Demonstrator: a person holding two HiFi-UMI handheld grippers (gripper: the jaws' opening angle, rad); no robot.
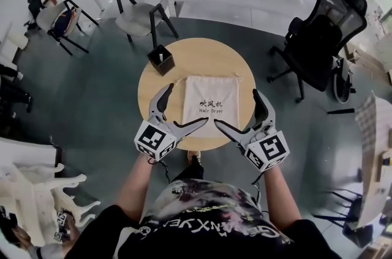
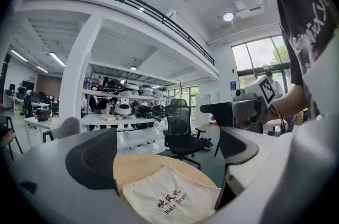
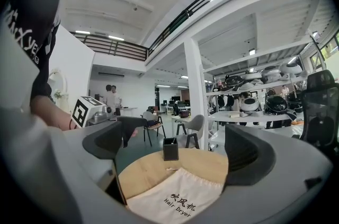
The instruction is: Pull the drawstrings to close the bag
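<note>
We held both tongs over the near edge of the round wooden surface [image 1: 153,71], with the bag between them. The cream cloth bag [image 1: 211,101] lay flat on the middle of the surface, its gathered mouth towards the far side and its printed words "Hair Dryer" facing us. The left tongs [image 1: 187,105] stood wide apart at the bag's left edge, gripping nothing; in the left gripper view [image 2: 167,151] the bag [image 2: 169,199] lay below and between the two dark pads, clear of both. The right tongs [image 1: 236,108] were just as wide at the bag's right edge and also gripped nothing; the right gripper view [image 3: 177,149] showed the bag [image 3: 180,199] low between the pads, apart from them. We could not tell whether either tongs touched the surface. A small black open box [image 1: 162,59] stood on the far left part of the surface, well apart from the bag. Beyond it on the floor stood a grey chair [image 1: 144,3], and to the right a black office chair [image 1: 318,37].
</note>
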